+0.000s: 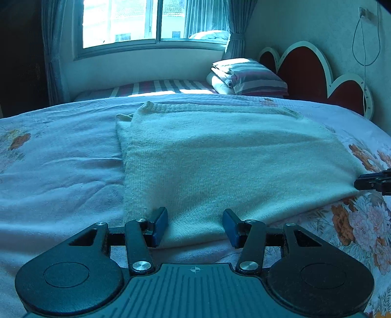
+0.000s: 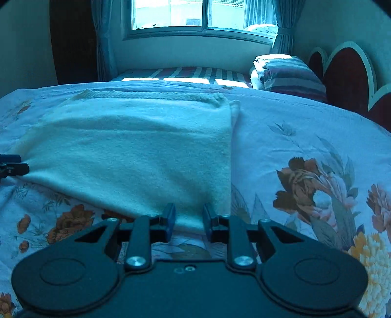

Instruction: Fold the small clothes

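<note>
A cream knitted garment (image 1: 220,159) lies folded flat on the floral bedspread (image 1: 61,171), its ribbed hem at the far side. My left gripper (image 1: 195,220) is at the garment's near left corner. The knit fills the whole gap between its blue pads (image 1: 160,226), so it is shut on the fabric. In the right wrist view the same garment (image 2: 134,146) spreads to the left. My right gripper (image 2: 189,215) is shut on its near right corner, jaws narrow. Each gripper shows at the edge of the other's view: the right gripper (image 1: 374,183) and the left gripper (image 2: 12,166).
The bedspread (image 2: 305,146) reaches well beyond the garment on both sides. At the far right lie folded striped bedding (image 1: 249,75) and a red scalloped headboard (image 1: 303,71). A window (image 1: 151,22) with curtains is behind, and a cable (image 1: 364,44) hangs on the right wall.
</note>
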Available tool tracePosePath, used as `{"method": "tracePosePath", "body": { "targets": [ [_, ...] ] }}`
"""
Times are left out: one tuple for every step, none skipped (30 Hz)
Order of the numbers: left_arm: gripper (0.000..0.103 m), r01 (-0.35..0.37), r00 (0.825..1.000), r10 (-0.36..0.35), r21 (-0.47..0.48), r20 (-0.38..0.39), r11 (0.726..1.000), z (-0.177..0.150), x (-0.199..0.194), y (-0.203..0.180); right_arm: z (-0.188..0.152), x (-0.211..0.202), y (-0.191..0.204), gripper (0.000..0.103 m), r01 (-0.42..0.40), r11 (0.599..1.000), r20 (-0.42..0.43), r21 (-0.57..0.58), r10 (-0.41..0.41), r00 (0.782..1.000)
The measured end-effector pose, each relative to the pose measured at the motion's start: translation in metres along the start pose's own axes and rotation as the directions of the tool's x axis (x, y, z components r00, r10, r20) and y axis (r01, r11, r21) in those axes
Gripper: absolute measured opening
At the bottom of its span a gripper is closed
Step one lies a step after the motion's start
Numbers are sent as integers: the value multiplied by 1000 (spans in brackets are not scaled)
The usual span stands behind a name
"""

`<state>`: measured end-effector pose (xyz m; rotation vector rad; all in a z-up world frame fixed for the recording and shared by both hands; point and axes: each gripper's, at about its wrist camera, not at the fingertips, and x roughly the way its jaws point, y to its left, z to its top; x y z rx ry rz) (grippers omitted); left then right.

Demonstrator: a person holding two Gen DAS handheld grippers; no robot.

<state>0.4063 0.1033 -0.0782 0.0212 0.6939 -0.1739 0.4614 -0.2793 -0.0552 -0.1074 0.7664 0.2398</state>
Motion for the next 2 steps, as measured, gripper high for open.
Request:
{"method": "tracePosePath", "body": {
  "targets": [
    [50, -7, 1000, 7, -10, -6, 1000, 3, -2, -1, 2, 1, -2, 23, -10, 1000, -5, 8, 10, 1000],
    [50, -12, 1000, 12, -30, -1, 999, 5, -7, 1, 4, 3, 1, 23, -5, 1000, -10, -8, 5, 1000]
  ]
}}
